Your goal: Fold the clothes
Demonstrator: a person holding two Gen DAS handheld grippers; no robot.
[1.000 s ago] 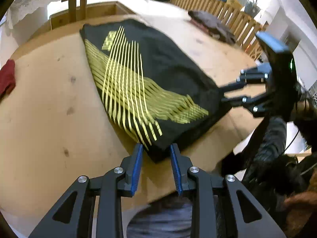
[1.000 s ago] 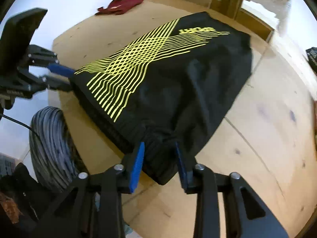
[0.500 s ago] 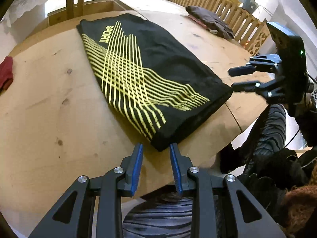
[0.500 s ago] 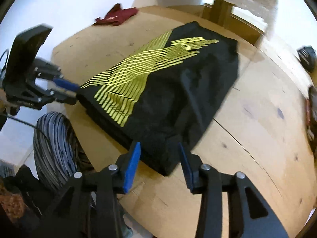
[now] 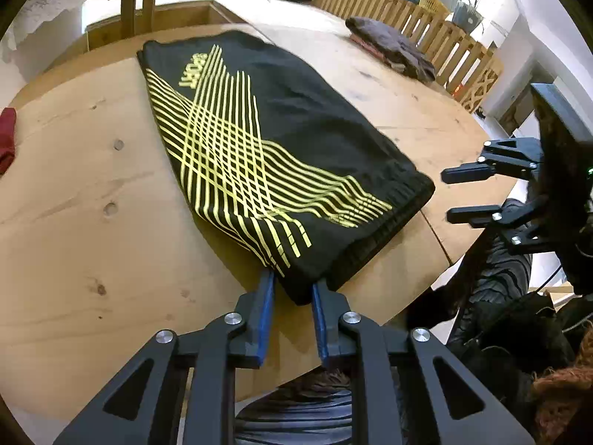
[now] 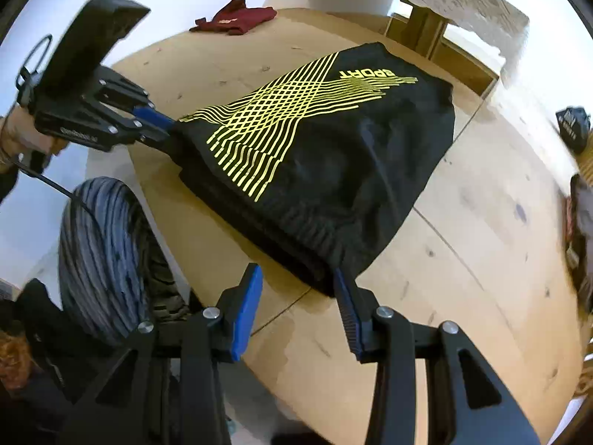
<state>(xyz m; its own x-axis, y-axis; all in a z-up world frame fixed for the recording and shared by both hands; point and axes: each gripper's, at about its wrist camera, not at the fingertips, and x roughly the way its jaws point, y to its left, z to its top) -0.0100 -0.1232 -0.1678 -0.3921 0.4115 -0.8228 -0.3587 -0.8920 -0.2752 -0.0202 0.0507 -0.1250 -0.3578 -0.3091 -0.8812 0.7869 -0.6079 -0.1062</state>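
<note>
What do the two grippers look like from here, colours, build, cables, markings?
Both are matte black linkage frames with silver pivot bolts and blue finger pads. The left gripper has a blocky black housing on top, small white lettering on its side and a black cable trailing below. The right gripper shows a small green light.

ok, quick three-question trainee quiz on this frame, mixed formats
1. True or false: the maroon garment lies on the black shorts.
2. What word is printed on the shorts?
3. Whose fingers stand wider apart: A left gripper, B right gripper?
Key: 1 false, they lie apart. 2 SPORT. 3 B; the left gripper's jaws are closing with the shorts' corner between them.
</note>
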